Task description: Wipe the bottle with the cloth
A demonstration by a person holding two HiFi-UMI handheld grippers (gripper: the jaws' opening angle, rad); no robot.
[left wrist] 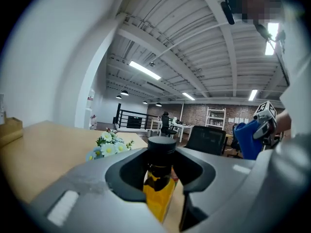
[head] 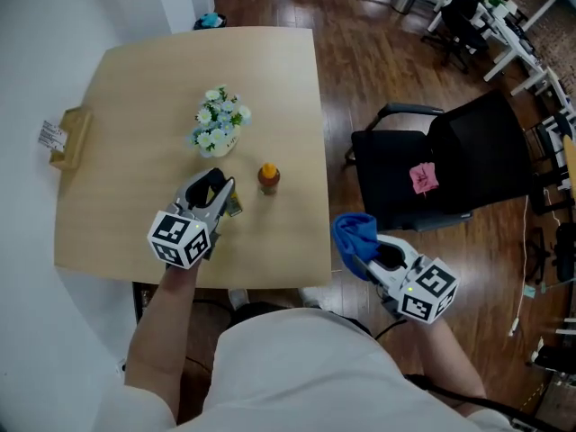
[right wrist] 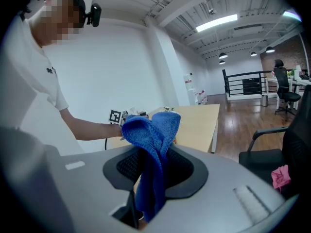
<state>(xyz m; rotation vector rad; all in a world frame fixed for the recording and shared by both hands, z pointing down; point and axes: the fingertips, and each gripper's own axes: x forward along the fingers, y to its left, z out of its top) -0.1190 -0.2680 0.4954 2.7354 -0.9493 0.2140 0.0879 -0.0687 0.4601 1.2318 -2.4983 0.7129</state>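
Two grippers share the work: we pinch the bottle (left wrist: pixel 159 178) in the left gripper (head: pixel 223 196) and the cloth (head: pixel 354 234) in the right gripper (head: pixel 364 261), so that one tool can steady the thing while the other rubs it. Our left jaws are closed on the bottle's body below its black cap (left wrist: pixel 161 147), which leaves the cap and upper part free for wiping. This gripper hangs over the near part of the table (head: pixel 135 97), just near of the flowers (head: pixel 219 122). We cannot tell whether the bottle's foot rests on the wood or is lifted clear of it.

Our right jaws are pressed together on the blue cloth, with a bunched fold standing out past the tips as a soft pad. This gripper waits off the table's near right corner, in front of the black chair (head: pixel 450 165) and well apart from the bottle. No wiping contact is made yet, and we judge that the cloth must travel left to meet it.

Seen along the left jaws, the bottle stands upright: its long axis runs vertically, cap up, and crosses the line of the jaws. Its yellow contents sit in the lower part.

A second small bottle with an orange top (head: pixel 268 178) stands on the table just right of our left gripper, untouched
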